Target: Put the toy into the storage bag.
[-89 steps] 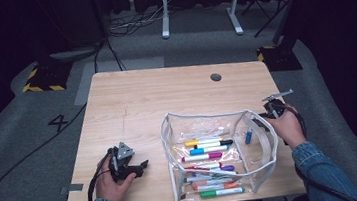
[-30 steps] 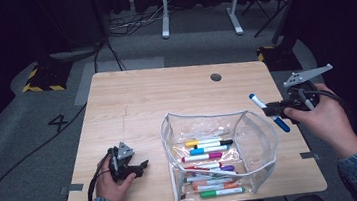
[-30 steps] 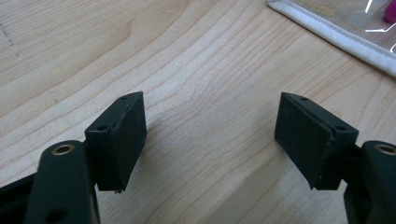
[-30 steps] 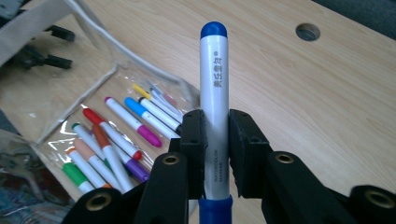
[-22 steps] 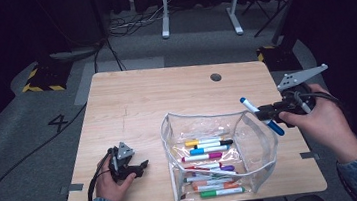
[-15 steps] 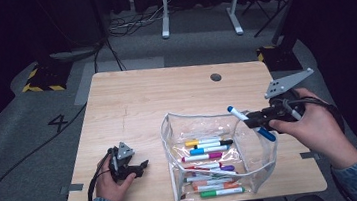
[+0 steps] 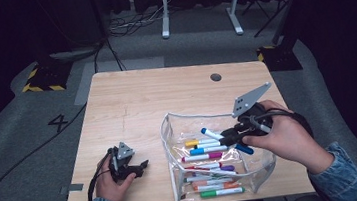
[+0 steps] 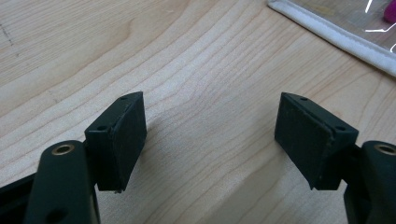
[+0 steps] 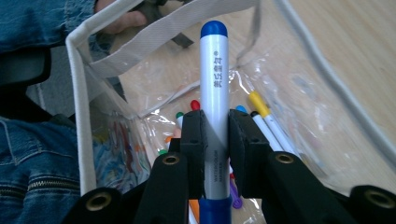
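Lab or recording studio, not a home. Light wooden desk [image 7: 166, 101] with a round cable hole [image 7: 216, 77] near its far right corner stands on grey carpet [image 7: 34, 131]. A number 4 [image 7: 60, 123] is marked on the floor off the desk's left edge, yellow-black hazard tape [image 7: 39, 87] beyond the far left corner. Loose cables [image 7: 128, 25] and a white metal stand [image 7: 199, 5] sit behind the far edge; dark surroundings.

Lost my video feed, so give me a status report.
Right gripper shut on blue marker, over open clear pouch. Left gripper open, resting on table. Nothing in the way.
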`<state>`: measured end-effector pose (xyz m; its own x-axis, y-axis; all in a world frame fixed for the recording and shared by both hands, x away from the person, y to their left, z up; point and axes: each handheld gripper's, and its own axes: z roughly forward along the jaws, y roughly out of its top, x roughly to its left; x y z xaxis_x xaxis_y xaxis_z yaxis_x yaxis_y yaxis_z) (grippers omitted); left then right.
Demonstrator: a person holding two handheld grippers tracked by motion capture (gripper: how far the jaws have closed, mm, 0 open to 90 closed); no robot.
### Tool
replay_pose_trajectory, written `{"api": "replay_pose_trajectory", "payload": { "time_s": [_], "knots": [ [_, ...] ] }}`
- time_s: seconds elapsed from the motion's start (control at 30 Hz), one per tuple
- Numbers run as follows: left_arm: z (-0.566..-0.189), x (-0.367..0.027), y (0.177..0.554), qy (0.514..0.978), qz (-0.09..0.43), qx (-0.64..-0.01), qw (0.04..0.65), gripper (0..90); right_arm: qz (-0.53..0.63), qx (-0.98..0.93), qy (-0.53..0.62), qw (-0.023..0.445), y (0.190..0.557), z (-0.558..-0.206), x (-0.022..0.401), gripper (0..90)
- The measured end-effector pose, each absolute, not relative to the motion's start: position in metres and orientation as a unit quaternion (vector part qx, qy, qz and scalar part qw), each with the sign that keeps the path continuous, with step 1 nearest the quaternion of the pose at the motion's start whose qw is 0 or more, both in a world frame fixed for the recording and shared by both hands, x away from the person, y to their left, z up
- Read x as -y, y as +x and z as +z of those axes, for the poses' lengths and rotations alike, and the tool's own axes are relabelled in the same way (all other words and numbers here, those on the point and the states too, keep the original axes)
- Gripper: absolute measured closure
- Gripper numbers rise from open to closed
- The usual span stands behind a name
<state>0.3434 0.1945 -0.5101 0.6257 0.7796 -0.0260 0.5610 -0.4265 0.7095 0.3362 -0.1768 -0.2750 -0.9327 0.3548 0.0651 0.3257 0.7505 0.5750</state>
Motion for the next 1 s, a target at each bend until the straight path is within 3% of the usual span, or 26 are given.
{"api": "replay_pose_trajectory", "payload": {
  "time_s": [0.5,1.0],
  "knots": [
    [-0.510,-0.194,0.343,0.830,0.155,-0.404,0.352,25.5,0.218,-0.967,0.131,-0.033,0.338,-0.328,0.133,76.8],
    [-0.510,-0.194,0.343,0.829,0.153,-0.406,0.352,25.5,0.146,-0.981,0.102,-0.072,0.339,-0.374,0.114,76.8]
  ]
}}
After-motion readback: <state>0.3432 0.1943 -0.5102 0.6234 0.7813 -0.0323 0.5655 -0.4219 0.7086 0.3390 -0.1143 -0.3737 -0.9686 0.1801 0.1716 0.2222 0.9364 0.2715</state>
